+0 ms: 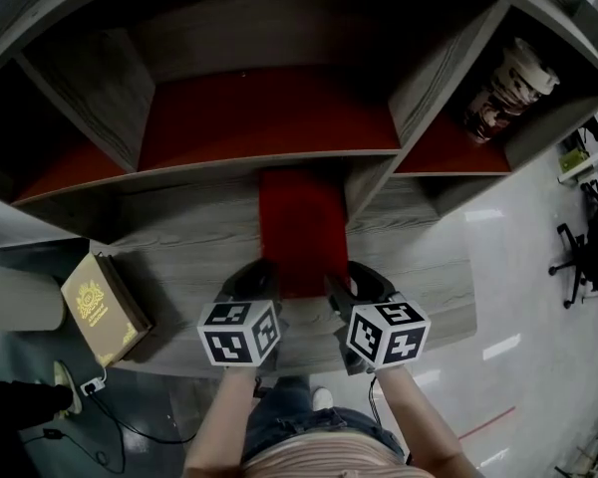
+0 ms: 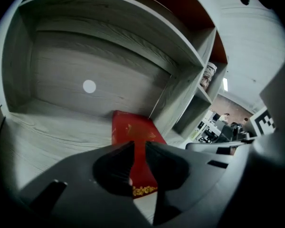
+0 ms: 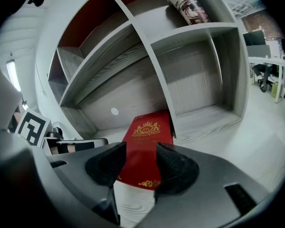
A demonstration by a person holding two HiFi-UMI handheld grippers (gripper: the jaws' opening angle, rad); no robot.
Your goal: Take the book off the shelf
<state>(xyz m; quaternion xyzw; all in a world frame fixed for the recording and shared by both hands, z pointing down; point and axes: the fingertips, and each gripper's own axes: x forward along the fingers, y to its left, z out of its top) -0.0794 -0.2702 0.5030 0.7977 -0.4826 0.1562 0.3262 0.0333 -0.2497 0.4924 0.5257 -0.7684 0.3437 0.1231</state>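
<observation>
A red book with gold ornament lies flat on the grey wooden shelf board, its far end under the middle compartment. Both grippers sit at its near end. My left gripper is at the book's near left corner. In the left gripper view its jaws stand a narrow slit apart, with the red book showing through the gap and nothing pressed between the pads. My right gripper is at the near right corner. Its jaws are clearly apart above the red book and hold nothing.
A tan book with a gold crest lies at the board's left end. A patterned can stands in the right compartment, and the red-backed middle compartment holds nothing. An office chair stands on the floor to the right.
</observation>
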